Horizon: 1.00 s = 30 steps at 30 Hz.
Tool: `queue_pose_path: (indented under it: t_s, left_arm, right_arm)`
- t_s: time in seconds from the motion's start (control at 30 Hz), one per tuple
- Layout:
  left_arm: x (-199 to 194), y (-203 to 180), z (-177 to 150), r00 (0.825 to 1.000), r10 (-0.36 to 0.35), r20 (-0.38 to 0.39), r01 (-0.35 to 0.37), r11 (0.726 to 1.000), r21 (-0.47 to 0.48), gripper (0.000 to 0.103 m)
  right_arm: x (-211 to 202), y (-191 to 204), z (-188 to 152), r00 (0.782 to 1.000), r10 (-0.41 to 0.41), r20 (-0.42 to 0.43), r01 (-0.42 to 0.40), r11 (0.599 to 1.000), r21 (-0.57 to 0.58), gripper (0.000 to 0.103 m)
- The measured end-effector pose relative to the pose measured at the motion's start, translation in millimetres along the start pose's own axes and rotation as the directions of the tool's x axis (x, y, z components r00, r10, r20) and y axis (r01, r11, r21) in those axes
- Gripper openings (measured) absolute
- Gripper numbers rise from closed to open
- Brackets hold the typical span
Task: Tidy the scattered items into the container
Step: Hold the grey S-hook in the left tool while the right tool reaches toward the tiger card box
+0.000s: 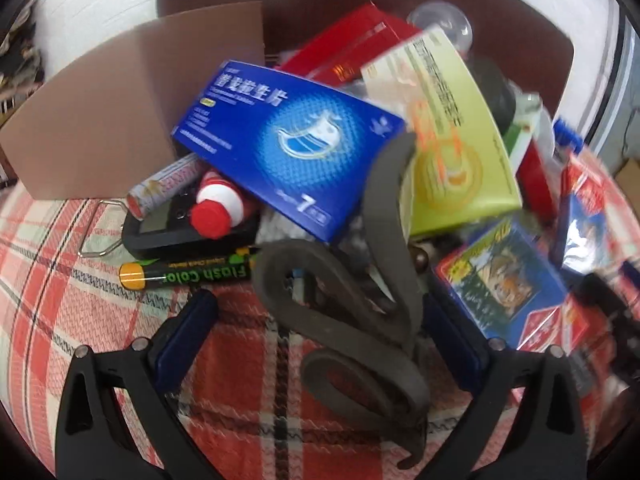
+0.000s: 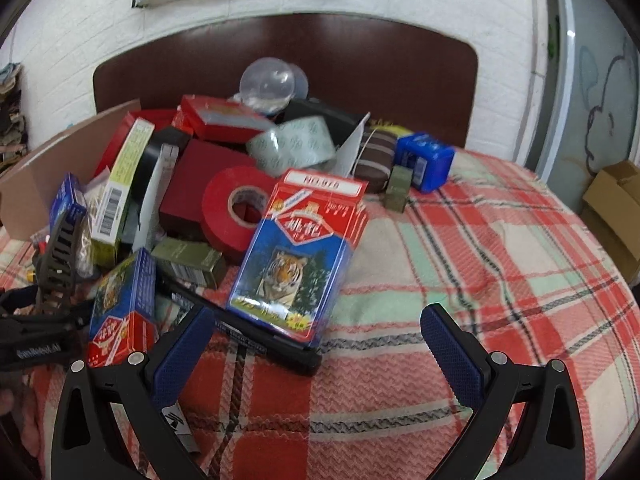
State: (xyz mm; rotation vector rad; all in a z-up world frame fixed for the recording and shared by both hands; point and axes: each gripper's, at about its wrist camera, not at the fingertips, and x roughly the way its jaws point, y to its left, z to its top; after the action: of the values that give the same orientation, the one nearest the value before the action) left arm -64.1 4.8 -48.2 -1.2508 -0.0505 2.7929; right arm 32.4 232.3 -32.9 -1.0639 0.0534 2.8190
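A heap of items lies on the plaid cloth beside a brown cardboard box [image 1: 100, 120]. In the left wrist view my left gripper [image 1: 320, 312] is open, with the grey handles of a pair of scissors [image 1: 360, 320] lying between its fingers, untouched as far as I can tell. Beyond lie a blue medicine box [image 1: 288, 144], a yellow-green box [image 1: 452, 128] and a Flash Color marker [image 1: 188, 272]. In the right wrist view my right gripper [image 2: 316, 324] is open and empty, just in front of a tiger card box [image 2: 296, 256] and a black marker [image 2: 256, 336]. A red tape roll [image 2: 236, 208] lies behind.
A second tiger card box [image 2: 120, 304], a blue sharpener [image 2: 424, 160], a brown striped pouch [image 2: 374, 156], clear tape [image 2: 292, 144] and red boxes [image 2: 224, 120] lie in the heap. A dark wooden headboard [image 2: 360, 60] stands behind. A cardboard carton [image 2: 616, 208] sits at the right.
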Motion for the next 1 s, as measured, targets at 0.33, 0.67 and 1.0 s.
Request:
queue_pose_path:
  t_s: [0.33, 0.67, 1.0]
  left_arm:
    - [-23.5, -5.8, -14.8, 0.993, -0.118, 0.023, 0.118, 0.993, -0.01, 0.04]
    - [-28.4, 3.7, -17.0, 0.988, -0.155, 0.029, 0.156, 0.987, -0.034, 0.04]
    - [-47.6, 27.3, -19.5, 0.973, -0.221, 0.059, 0.225, 0.971, -0.077, 0.04]
  right_arm:
    - [-10.4, -33.9, -11.3, 0.986, 0.156, 0.064, -0.165, 0.971, 0.176, 0.103]
    - [-10.9, -37.9, -6.8, 0.981, 0.18, 0.07, -0.191, 0.961, 0.201, 0.103]
    - [-31.8, 53.8, 3.0, 0.976, 0.216, 0.042, -0.209, 0.969, -0.129, 0.103]
